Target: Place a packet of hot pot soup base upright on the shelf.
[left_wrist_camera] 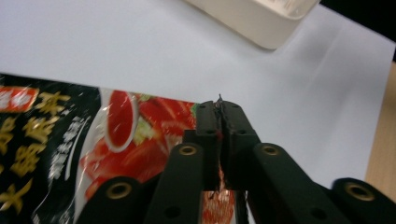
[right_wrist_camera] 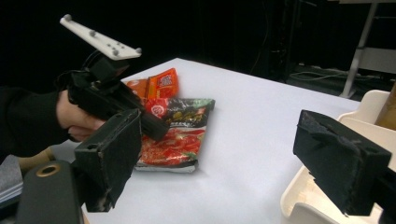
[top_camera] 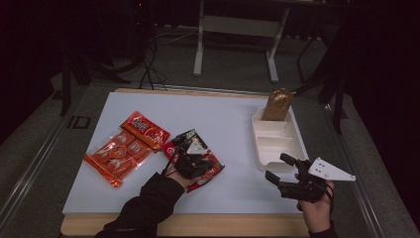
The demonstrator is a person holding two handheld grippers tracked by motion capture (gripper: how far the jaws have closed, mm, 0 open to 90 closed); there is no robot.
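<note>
I find the glossy black-and-red printed plastic food packet (top_camera: 198, 159) lying flat on the white table top (top_camera: 233, 144), left of centre, near the front edge. My left gripper (left_wrist_camera: 219, 108) sits over its near end; in the left gripper view the jaws are pressed together on the thin edge of that packet, a sliver of film showing between them. In the right gripper view the left gripper (right_wrist_camera: 156, 130) points down onto the packet (right_wrist_camera: 175, 140), with the person's hand behind it.

Just to the left of the packet lie two orange plastic packets: a small one (top_camera: 145, 130) touching its top corner, and a larger clear-windowed orange pack (top_camera: 118, 154) beyond.

My right gripper (top_camera: 280, 168) hovers at the table's right front, jaws standing wide apart with nothing between them, just in front of the cream compartmented tray (top_camera: 292, 148). A brown paper-like pouch (top_camera: 277, 105) stands upright in the tray's far compartment.
</note>
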